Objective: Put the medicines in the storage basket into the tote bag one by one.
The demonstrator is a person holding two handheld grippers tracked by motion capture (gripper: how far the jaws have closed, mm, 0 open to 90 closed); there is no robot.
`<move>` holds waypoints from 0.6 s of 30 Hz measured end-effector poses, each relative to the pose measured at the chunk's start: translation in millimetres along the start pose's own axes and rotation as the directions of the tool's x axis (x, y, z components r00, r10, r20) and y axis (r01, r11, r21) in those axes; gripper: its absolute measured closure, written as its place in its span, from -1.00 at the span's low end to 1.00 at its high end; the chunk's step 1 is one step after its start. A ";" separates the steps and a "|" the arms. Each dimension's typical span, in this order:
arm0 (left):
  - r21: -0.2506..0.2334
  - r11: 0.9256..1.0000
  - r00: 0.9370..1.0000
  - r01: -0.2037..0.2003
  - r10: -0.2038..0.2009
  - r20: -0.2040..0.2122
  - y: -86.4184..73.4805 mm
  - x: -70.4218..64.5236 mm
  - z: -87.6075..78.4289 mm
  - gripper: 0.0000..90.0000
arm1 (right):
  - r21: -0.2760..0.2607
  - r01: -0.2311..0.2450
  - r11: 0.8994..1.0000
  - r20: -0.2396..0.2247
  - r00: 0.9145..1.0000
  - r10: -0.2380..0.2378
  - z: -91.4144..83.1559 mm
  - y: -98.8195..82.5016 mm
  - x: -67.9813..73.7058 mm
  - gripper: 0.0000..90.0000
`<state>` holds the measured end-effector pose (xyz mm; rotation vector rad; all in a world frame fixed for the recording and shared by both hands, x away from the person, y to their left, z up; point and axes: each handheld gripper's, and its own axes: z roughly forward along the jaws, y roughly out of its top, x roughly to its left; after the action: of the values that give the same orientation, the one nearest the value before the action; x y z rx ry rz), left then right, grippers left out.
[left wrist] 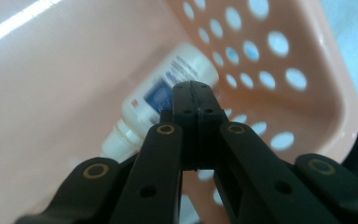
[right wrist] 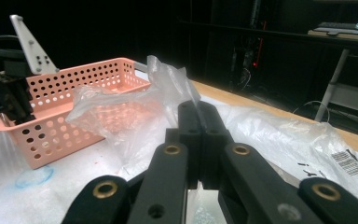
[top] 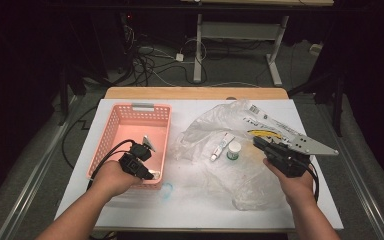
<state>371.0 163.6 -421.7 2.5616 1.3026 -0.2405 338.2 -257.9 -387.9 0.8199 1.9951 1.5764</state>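
A pink perforated basket (top: 130,120) stands on the left of the white table. My left gripper (top: 149,172) reaches down into the basket's near right corner, its jaws shut with nothing between them. In the left gripper view the shut tips (left wrist: 193,91) hang just over a white bottle (left wrist: 161,93) that lies on the basket floor by the holed wall (left wrist: 270,56). My right gripper (top: 256,141) hovers shut and empty over a crumpled clear plastic bag (top: 240,125). A white tube (top: 222,146) and a small white jar (top: 234,150) lie on the bag just left of its tips.
The right gripper view shows its shut tips (right wrist: 197,109) facing the bag (right wrist: 135,107), the basket (right wrist: 74,93) and the left gripper (right wrist: 4,84) beyond. A blue ring mark (top: 166,190) is on the table by the basket. Cables and desk legs (top: 198,50) stand beyond the far edge.
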 end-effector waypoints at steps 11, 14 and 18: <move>-0.185 0.981 0.995 0.055 -0.069 -0.072 6.9 18.6 -22.2 0.96 | 0.005 -0.004 1.000 -0.001 1.000 0.004 1.6 -1.4 -1.7 1.00; -0.184 0.982 0.998 0.038 -0.048 -0.051 3.2 13.4 -26.6 0.96 | 0.003 -0.005 1.000 0.000 1.000 0.005 1.4 -1.5 -2.1 1.00; -0.100 0.995 0.999 0.005 -0.010 -0.047 5.0 8.8 -14.0 0.96 | 0.004 0.001 1.000 0.000 1.000 -0.001 0.9 -0.5 -0.4 1.00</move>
<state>380.6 171.7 -410.0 2.4933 1.3070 -0.1135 339.1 -257.7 -388.6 0.8201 1.9989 1.5721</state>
